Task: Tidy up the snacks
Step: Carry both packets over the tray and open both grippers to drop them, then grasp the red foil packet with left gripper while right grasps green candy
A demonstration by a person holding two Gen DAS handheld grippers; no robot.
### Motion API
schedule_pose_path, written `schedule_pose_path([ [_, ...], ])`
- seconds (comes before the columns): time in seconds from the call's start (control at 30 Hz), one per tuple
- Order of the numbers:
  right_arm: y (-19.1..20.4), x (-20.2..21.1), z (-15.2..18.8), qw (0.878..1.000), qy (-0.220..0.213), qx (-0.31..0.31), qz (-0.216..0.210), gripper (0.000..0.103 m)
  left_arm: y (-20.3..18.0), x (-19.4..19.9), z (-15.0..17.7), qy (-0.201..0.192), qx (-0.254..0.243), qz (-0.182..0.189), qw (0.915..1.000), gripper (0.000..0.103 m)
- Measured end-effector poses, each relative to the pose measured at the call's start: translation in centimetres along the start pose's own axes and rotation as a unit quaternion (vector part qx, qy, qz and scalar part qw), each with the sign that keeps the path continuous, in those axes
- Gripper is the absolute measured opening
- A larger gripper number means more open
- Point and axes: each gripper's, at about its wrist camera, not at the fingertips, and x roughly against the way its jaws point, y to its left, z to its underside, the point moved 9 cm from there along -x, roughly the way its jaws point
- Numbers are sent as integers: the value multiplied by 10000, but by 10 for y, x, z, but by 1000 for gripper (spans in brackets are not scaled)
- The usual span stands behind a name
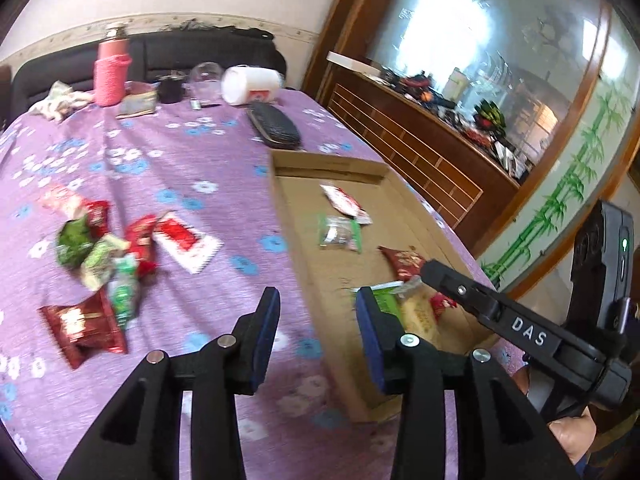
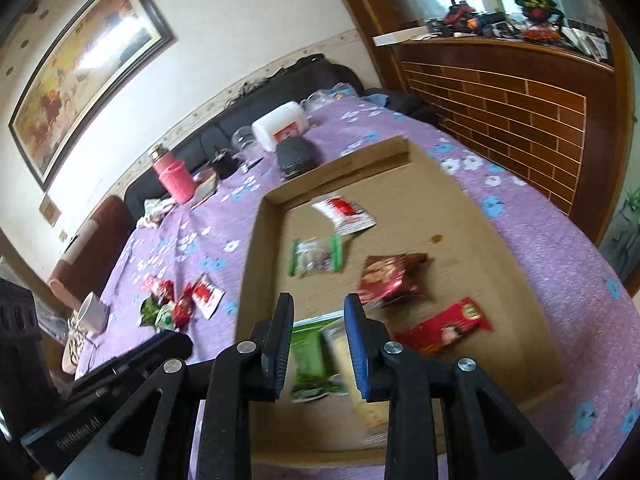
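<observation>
A shallow cardboard tray [image 1: 289,208] [image 2: 250,264] lies on the purple flowered cloth. It holds a white-and-red packet [image 2: 344,212], a clear green-edged packet [image 2: 316,256], a dark red bag [image 2: 388,276], a long red packet [image 2: 444,326], and a green packet [image 2: 312,360] beside a yellow one [image 2: 372,408]. Several more snacks are piled [image 1: 100,256] on the cloth left of the tray. My left gripper [image 1: 318,320] hangs open and empty over the tray's left wall. My right gripper [image 2: 319,340] is open above the green and yellow packets, which lie on the tray floor.
At the table's far end stand a pink bottle [image 1: 112,68], a glass [image 1: 206,80], a white tub on its side [image 1: 250,84] and a black remote-like object [image 1: 276,126]. A wooden cabinet [image 1: 420,148] runs along the right. A white mug [image 2: 94,312] sits at the left edge.
</observation>
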Motion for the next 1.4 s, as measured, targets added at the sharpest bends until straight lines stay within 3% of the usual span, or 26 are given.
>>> schedule_pose_path([
  [0.23,36,-6,18,9990,186,377,-173,28,66,29,8,-7,626,-285,9976,39],
  [0.43,84,-24,43,9942,559,781,-484,28,136,61,21,-63,1165,-701,9907,41],
  [0.53,108,-38,58,9893,905,843,-774,28,171,71,27,-30,1576,-852,9838,41],
  [0.67,134,-62,69,9815,1439,754,-1017,29,193,75,32,83,1924,-774,9782,41],
  [0.83,160,-93,56,9809,1524,709,-978,30,187,67,28,233,1748,-769,9813,42],
  [0.97,167,-123,55,9761,1770,350,-1215,34,179,58,14,239,1367,-877,9864,58],
  [1.1,172,-141,63,9711,1945,272,-1357,34,179,49,4,204,1000,-1094,9888,58],
  [1.27,184,-153,69,9710,1909,615,-1299,34,184,44,5,141,989,-1015,9898,58],
  [1.33,187,-152,70,9718,1784,875,-1269,23,186,43,6,165,1022,-938,9902,58],
  [1.4,188,-149,71,9705,1741,982,-1351,20,184,42,6,203,983,-867,9912,58],
])
